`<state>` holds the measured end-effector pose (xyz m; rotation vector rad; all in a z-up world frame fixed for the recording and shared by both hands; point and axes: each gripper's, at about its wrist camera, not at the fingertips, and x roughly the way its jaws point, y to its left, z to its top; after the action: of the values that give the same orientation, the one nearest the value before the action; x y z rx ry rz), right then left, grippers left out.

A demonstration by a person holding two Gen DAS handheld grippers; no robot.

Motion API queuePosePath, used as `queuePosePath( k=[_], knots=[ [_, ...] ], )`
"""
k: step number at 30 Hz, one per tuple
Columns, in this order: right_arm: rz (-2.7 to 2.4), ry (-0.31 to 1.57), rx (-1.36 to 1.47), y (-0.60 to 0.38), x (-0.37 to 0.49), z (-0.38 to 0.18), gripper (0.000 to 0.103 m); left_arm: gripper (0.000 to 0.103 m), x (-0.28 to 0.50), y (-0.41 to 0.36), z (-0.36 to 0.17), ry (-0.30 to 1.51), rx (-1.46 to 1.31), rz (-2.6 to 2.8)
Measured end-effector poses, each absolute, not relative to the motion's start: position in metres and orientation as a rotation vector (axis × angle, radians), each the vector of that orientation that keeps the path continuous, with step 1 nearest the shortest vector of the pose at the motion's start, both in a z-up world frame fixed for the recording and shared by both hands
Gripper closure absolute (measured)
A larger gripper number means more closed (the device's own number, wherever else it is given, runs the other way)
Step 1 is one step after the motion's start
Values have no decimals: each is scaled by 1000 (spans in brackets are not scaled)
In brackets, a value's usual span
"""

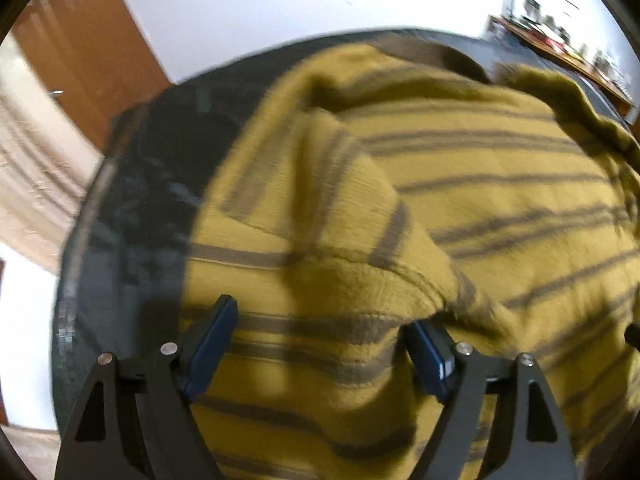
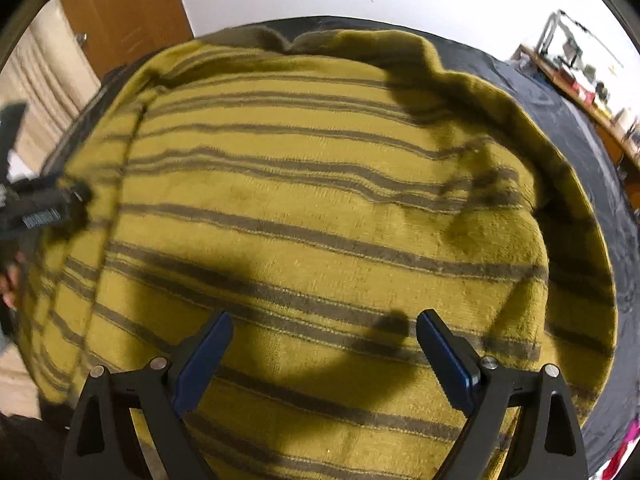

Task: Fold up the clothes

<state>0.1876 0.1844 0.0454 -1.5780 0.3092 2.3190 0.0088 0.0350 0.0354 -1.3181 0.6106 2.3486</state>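
You are looking at a dark counter [image 1: 132, 216] with a worn, scuffed top, its edge curving round on the left and far sides. A mustard sweater [image 2: 320, 216] with grey stripes is lying straight on it, spreading over most of the top and leaving bare dark strips showing at the left and the right [image 2: 580, 128].

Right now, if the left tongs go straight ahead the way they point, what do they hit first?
Most likely the striped yellow garment: the left tongs stand open with a raised fold of it just ahead, between the pads. The frame is blurred, so depth is uncertain. The dark table lies off to the left, not in line.
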Motion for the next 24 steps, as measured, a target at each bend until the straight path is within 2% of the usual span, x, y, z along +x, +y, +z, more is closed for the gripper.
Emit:
queuePosePath(
  k=[6,12,16,24],
  knots=[
    [2221,334,-1602,191,189,29,8,19,-24,-28,67,551,-1268,2509],
    [2194,366,-1600,195,187,27,6,19,-64,-72,69,579,-1215,2480],
    [2173,381,-1614,198,185,25,1,19,-68,-74,58,719,-1118,2369],
    [2162,387,-1615,201,185,25,1,18,-70,-79,36,949,-1076,2203]
  ],
)
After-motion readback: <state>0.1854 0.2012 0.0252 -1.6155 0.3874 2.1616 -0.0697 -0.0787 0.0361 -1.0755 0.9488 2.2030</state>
